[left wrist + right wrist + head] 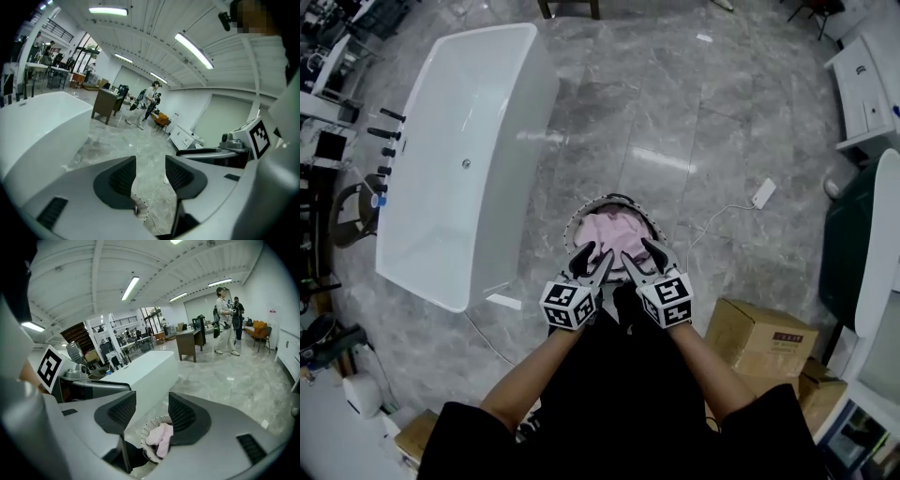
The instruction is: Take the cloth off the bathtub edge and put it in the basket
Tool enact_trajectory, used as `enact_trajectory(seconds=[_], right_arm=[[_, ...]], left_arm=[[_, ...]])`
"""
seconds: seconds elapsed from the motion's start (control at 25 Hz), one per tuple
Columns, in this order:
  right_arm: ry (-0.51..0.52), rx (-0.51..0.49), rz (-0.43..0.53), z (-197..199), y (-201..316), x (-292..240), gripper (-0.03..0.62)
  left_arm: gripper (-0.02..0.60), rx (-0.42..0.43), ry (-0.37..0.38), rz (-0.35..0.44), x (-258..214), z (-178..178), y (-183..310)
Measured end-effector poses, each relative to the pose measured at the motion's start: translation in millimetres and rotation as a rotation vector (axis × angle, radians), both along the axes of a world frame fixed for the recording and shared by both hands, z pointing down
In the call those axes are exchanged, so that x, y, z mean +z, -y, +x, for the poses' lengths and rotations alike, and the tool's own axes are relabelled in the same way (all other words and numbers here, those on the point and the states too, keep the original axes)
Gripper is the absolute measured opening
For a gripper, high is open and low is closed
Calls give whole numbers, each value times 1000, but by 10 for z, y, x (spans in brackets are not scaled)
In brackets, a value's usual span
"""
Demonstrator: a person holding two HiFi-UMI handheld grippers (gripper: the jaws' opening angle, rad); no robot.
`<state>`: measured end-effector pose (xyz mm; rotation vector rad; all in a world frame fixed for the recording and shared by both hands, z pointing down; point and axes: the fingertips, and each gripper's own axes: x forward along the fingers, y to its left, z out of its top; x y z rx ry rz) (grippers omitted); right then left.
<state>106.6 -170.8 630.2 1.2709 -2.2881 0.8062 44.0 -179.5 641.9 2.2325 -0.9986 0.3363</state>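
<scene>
The pink cloth (pixel 609 234) lies bunched inside the round wicker basket (pixel 577 217), which stands on the grey floor just right of the white bathtub (pixel 459 141). Both grippers hover close together over the basket's near side. My left gripper (pixel 592 260) is open with nothing between its fingers, and my right gripper (pixel 641 255) is open and empty too. In the right gripper view the cloth (pixel 159 437) shows in the basket (pixel 146 428) below the open jaws of the right gripper (pixel 152 411), with the bathtub (pixel 145 369) behind. The left gripper (pixel 150 169) points across the floor, the basket rim (pixel 138 206) just below.
Black tap knobs (pixel 386 142) line the tub's left rim. A white power adapter (pixel 763 193) and its cable lie on the floor to the right. Cardboard boxes (pixel 759 339) and a dark green tub (pixel 848 246) stand at right. People (pixel 224 319) stand far off by a wooden desk (pixel 190 341).
</scene>
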Motion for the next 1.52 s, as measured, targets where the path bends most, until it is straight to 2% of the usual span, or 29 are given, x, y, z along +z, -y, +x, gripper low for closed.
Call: enact_trajectory(seconds=[0.16, 0.24, 0.4, 0.6, 0.84, 0.88, 1.0, 1.08, 1.2, 1.36, 1.52], right_arm=[[18, 27, 76, 37, 126, -480, 209], [25, 32, 111, 53, 189, -694, 209], [32, 49, 148, 35, 283, -1030, 209], [43, 95, 206, -51, 426, -1510, 209], [30, 103, 318, -252, 595, -2049, 209], [36, 111, 343, -284, 628, -2123, 209], [46, 145, 403, -319, 720, -2354, 205], [36, 163, 436, -302, 760, -2492, 170], [-5, 208, 482, -253, 779, -2661, 56], [-26, 275, 492, -217, 725, -2712, 38], [-78, 265, 499, -291, 673, -2697, 32]], left_arm=[[192, 11, -2, 133, -552, 45, 130], [192, 9, -4, 174, -815, 60, 216], [192, 3, 3, 201, -1215, -11, 379], [192, -10, -32, 247, -1758, -199, 578], [185, 60, -97, 292, -2318, -318, 692], [165, 68, -101, 301, -2382, -344, 715], [32, 94, -113, 334, -2535, -387, 786], [23, 112, -114, 351, -2595, -385, 827], [15, 131, -117, 383, -2679, -397, 870], [15, 156, -102, 445, -2799, -414, 912], [15, 165, -91, 478, -2816, -433, 928]])
